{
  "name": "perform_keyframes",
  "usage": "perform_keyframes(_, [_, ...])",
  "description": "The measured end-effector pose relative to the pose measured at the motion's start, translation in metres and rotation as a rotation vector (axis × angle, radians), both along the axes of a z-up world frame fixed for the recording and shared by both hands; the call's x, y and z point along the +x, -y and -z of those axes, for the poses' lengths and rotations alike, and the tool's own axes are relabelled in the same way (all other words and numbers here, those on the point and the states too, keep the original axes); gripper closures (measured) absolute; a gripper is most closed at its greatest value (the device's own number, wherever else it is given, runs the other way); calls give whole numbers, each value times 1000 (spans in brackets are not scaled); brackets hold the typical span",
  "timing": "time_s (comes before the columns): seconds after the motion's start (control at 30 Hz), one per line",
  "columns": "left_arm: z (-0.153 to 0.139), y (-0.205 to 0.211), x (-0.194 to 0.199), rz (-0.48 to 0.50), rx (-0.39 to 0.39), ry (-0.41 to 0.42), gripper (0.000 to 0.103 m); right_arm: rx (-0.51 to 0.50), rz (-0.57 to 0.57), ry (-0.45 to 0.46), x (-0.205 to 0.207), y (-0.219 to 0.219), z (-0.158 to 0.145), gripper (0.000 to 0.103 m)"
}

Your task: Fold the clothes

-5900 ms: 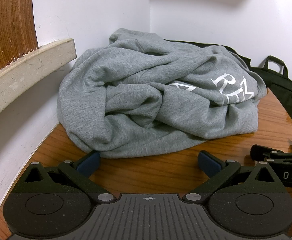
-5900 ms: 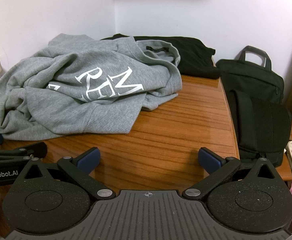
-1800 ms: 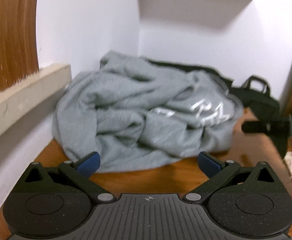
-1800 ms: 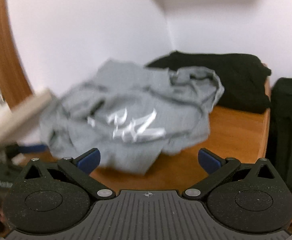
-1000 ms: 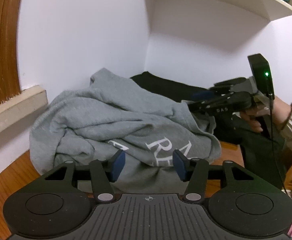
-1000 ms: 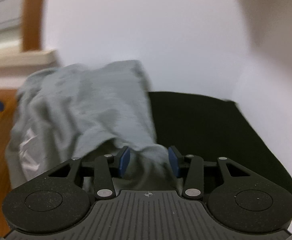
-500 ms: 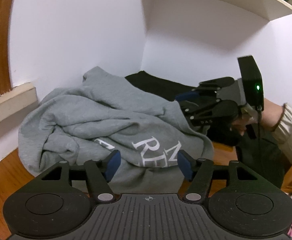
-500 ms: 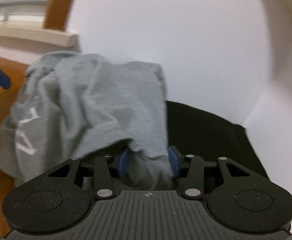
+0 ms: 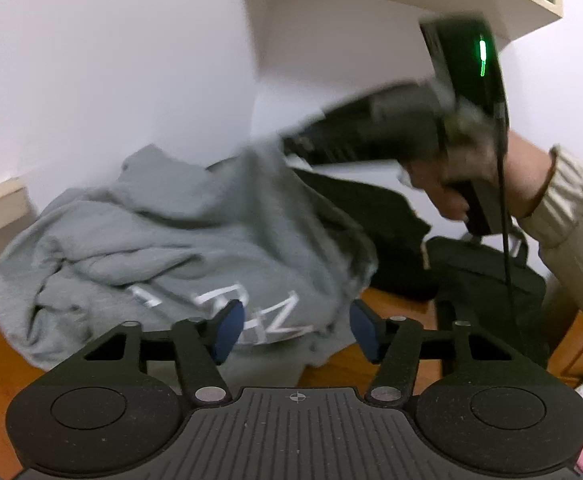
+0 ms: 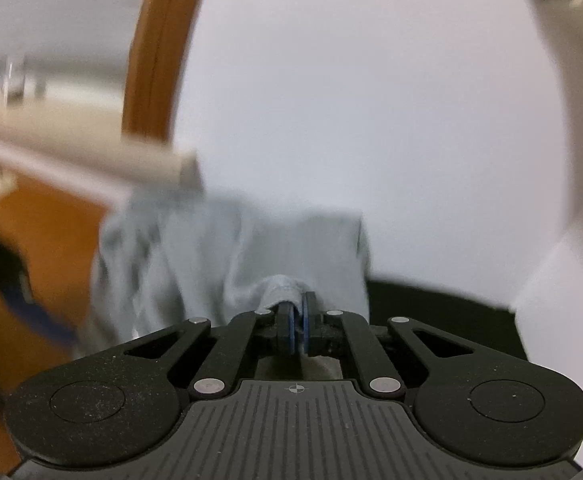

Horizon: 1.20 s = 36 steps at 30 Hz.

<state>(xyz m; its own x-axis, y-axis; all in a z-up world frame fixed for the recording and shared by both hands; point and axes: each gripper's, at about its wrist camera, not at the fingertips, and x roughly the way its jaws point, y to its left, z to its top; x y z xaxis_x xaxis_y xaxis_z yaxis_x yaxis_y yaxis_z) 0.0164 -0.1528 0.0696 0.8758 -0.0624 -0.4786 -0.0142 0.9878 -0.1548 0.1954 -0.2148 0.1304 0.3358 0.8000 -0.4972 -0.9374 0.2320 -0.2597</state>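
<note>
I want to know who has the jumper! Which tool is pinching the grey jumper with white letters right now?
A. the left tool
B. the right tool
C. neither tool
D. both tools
B: the right tool is shut on a bunched edge of the grey jumper with white letters, while the left tool is open.

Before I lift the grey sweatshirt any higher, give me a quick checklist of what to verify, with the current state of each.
1. Right gripper shut on an edge of the grey sweatshirt: ok.
2. Left gripper has a hold: not ok, open with cloth between its fingers, not pinched.
3. Which part of the sweatshirt the right gripper holds: cannot tell, fabric bunched and blurred.
4. Black garment free of the sweatshirt: cannot tell, the grey cloth overlaps it.
5. Black bag out of the lift path: ok, it sits off to the right.
</note>
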Motion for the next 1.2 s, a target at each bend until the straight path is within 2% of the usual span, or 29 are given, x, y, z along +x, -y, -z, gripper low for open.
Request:
perform_keyframes(0.1, [0, 14, 11, 15, 21, 17, 52, 43, 11, 56, -17, -1, -22, 98])
perform_keyframes(0.17, [3, 23, 24, 1, 52, 9, 47, 45, 30, 80, -23, -2, -31, 98])
perform_keyframes(0.23, [8, 30, 37, -21, 83, 3, 42, 45, 62, 97, -23, -3, -33, 98])
perform_keyframes(0.4, [24, 45, 69, -20, 173, -27, 43, 58, 174, 101, -6, 5, -26, 98])
perform_keyframes(0.5, [31, 50, 60, 39, 214, -10, 51, 47, 246, 99, 10, 9, -18, 98])
perform_keyframes(0.7, [28, 43, 31, 90, 230, 20, 78, -12, 359, 48, 57, 19, 32, 98])
perform_keyframes(0.73, [27, 44, 29, 107, 235, 23, 80, -11, 370, 40, 62, 20, 37, 98])
perform_keyframes(0.87, [28, 61, 36, 159, 319, -1, 77, -17, 374, 30, 71, 19, 51, 98])
perform_keyframes(0.93, [34, 72, 48, 170, 388, -28, 65, -17, 369, 27, 72, 17, 54, 97])
perform_keyframes(1.0, [40, 80, 61, 175, 448, -59, 59, -13, 365, 27, 73, 15, 55, 97])
perform_keyframes(1.2, [57, 83, 84, 161, 568, -118, 55, -12, 357, 12, 76, 21, 60, 97])
